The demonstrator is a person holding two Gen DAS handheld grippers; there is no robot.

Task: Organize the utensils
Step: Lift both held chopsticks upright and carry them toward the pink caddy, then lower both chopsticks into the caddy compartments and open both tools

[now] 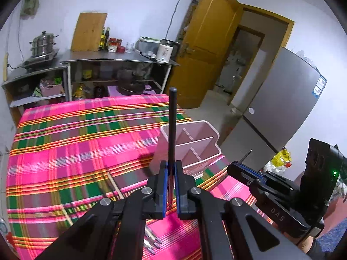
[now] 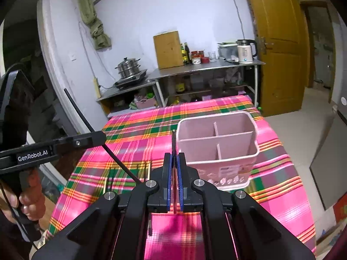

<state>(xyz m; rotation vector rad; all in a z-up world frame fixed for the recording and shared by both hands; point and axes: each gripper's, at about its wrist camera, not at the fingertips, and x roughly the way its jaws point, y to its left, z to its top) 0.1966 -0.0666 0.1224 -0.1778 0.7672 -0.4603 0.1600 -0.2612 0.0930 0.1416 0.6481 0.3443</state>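
Note:
A pink utensil holder [image 1: 190, 145] with several compartments stands on the plaid tablecloth; it also shows in the right wrist view [image 2: 216, 147]. My left gripper [image 1: 171, 169] is shut on a black chopstick [image 1: 172, 125] that points up, just left of the holder. From the right wrist view the left gripper [image 2: 102, 138] holds that chopstick [image 2: 86, 121] slanted. My right gripper [image 2: 174, 160] is shut on a dark chopstick [image 2: 173, 143], just before the holder's left wall. In the left wrist view the right gripper [image 1: 236, 164] holds its chopstick [image 1: 246, 156].
Loose wooden and metal chopsticks [image 1: 113, 184] lie on the pink plaid cloth [image 1: 76, 140], also in the right wrist view [image 2: 130, 173]. Steel shelves with a steamer pot [image 2: 128, 67], kettle [image 2: 245, 51] and cutting board stand behind. A wooden door and grey fridge [image 1: 282, 104] are right.

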